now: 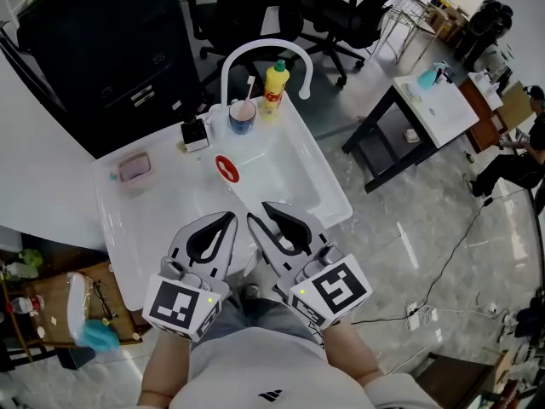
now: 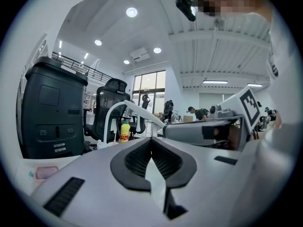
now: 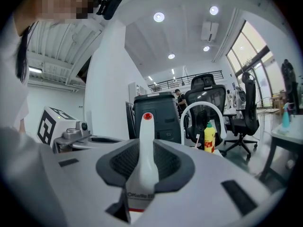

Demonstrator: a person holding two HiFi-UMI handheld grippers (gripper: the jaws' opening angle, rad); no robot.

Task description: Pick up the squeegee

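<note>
Pick-up judged essentially complete: the right gripper (image 1: pixel 263 212) is clamped on the white handle of the squeegee (image 1: pixel 228 170), apparently held clear above the sink (image 1: pixel 145 220) with its red-tipped end pointing away, while the left gripper (image 1: pixel 230 218), jaws together and empty, hovers just beside it.

Head view looks steeply down; both gripper views look level toward the faucet (image 3: pixel 200 104).

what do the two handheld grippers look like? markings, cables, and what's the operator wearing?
The left gripper and right gripper match: pale grey tapering jaws lined with black ribbed pads. Behind each sits a white cube with black square markers and a small green light. No cables show. The person wears a white top with a small black logo.
</note>
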